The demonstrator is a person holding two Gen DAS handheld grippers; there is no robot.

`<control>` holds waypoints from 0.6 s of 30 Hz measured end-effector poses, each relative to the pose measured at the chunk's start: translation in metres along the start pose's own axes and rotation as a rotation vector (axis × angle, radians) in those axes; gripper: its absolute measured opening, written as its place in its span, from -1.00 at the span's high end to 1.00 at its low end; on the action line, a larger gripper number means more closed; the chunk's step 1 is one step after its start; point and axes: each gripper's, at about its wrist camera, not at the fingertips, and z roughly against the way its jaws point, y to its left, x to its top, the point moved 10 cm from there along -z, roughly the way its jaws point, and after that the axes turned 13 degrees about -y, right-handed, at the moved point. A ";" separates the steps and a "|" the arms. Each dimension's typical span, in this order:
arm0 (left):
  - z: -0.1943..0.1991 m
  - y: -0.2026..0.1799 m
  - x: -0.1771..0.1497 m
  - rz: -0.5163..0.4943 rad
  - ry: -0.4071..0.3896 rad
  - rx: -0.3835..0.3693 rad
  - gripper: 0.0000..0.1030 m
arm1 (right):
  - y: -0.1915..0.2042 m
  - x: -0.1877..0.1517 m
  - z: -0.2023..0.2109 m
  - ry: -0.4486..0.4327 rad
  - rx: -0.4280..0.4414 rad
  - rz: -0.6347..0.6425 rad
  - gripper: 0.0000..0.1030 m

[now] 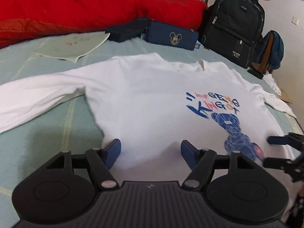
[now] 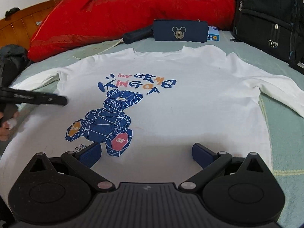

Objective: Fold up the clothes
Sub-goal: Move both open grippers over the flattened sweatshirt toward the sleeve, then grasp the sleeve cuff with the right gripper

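A white long-sleeved cotton shirt (image 2: 171, 95) printed with a blue geometric bear and the words "bear GEMS KING OF" lies face up and spread flat on a bed covered by a pale green sheet (image 2: 285, 133), its collar toward the far side and both sleeves stretched outward. The hem lies nearest the cameras.

The right tool (image 2: 146, 153), black with blue pads, hangs over the lower part of the shirt beside the bear's feet, its jaws spread wide with only flat fabric showing between them. The left tool (image 1: 151, 151) hangs over the plain half of the hem, jaws parted with nothing pinched; whether its pads touch the cloth cannot be told. Each tool shows at the edge of the other's view, and part of a hand (image 2: 5, 125) appears at the left edge of the right wrist view.

Beyond the collar lie a navy pencil case with a cartoon mouse badge (image 2: 179, 31), a dark blue box (image 2: 136, 35) just beside it, and a pale printed paper sheet (image 1: 74, 46). Behind these stretches a large red quilt (image 2: 123, 17). A black backpack (image 2: 269, 19) stands at the bed's far right corner.
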 end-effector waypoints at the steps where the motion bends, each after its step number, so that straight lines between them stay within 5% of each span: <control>1: 0.001 0.006 0.009 -0.022 -0.017 0.022 -0.38 | 0.000 0.000 0.000 -0.002 0.001 -0.003 -1.00; 5: 0.001 0.032 0.049 -0.107 -0.090 0.120 -0.38 | 0.003 -0.001 -0.003 0.009 -0.019 0.030 -1.00; 9: -0.032 0.061 0.064 -0.023 -0.077 0.139 -0.36 | 0.006 -0.003 -0.005 0.018 -0.042 0.067 -1.00; 18: -0.006 0.059 0.011 0.051 0.045 0.096 -0.39 | 0.008 -0.006 -0.003 0.062 -0.014 0.124 -1.00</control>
